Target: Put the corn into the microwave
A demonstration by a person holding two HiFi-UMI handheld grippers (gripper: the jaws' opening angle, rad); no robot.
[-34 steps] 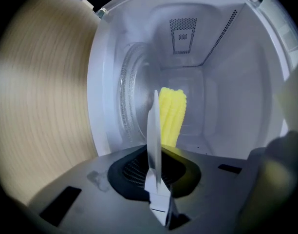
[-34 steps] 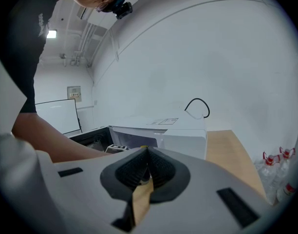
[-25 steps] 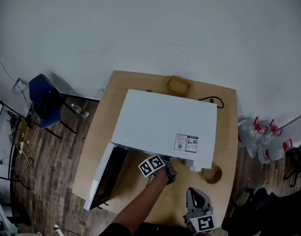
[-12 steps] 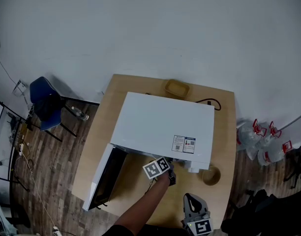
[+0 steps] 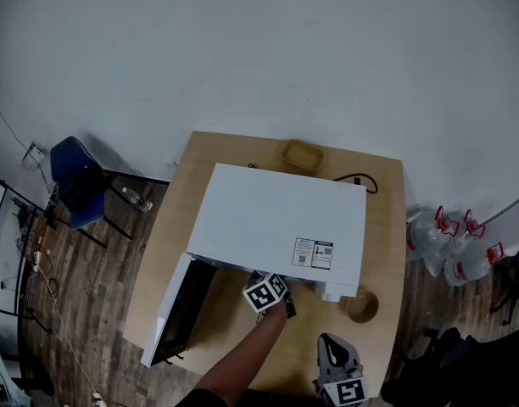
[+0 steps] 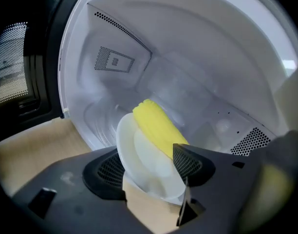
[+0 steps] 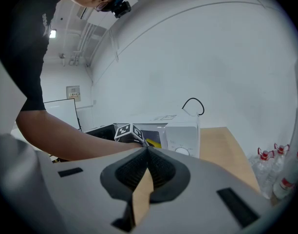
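Letting go of the plate with the left hand-held gripper, jaws just opened wide and standing off the near rim on either side, pads not pressing. Carrying the corn on its far half, inside the white cavity of the microwave, with the door swung open at the left. Resting, by the look of it, on the cavity floor, near rim close to the mouth; cannot tell whether fully past the sill. Holding the right hand-held gripper closed and empty at the near edge of the worktop, well apart from the plate.

Meaning for the task: delivery judged as good as done. Left to do, probably: drawing the left hand-held gripper straight back, maybe nudging the plate deeper, then shutting the door. Worth watching: a jaw catching the rim on the way out and dragging plate and corn back.
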